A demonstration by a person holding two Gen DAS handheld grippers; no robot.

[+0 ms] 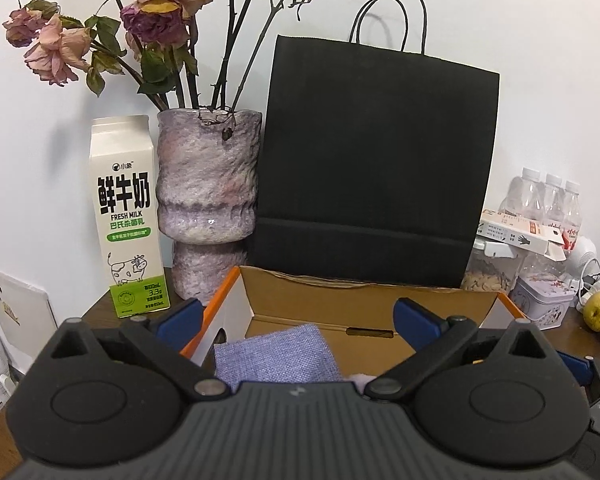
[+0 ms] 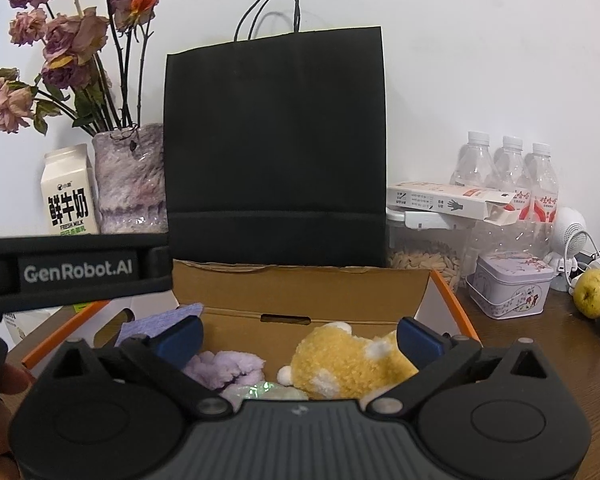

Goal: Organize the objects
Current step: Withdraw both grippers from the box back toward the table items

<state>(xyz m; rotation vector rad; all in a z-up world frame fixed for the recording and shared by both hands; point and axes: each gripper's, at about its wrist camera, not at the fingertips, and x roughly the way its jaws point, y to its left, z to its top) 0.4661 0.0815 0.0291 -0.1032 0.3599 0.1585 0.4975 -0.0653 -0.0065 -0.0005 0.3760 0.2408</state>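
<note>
Both grippers, left point(image 1: 298, 316) and right point(image 2: 300, 334), gape wide and empty over one cardboard box point(image 2: 300, 280) on the worktop point(image 2: 540, 344). Inside lie one yellow plush toy point(image 2: 340, 364), one purple cloth point(image 1: 276, 354) and one lilac fluffy item point(image 2: 224, 368). Behind stand one black paper bag point(image 2: 274, 140), one vase point(image 1: 208, 200), one milk carton point(image 1: 126, 216) and three bottles point(image 2: 512, 168).

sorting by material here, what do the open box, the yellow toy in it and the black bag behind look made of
Open box: corrugated cardboard, matte brown inside with a frayed rim, white-and-orange outer faces.
Yellow toy: plush, a nubby, fuzzy pile with white patches; probably a soft stuffed fabric.
Black bag: likely matte paper, with crisp straight edges, a horizontal fold crease and thin twisted cord handles.
</note>
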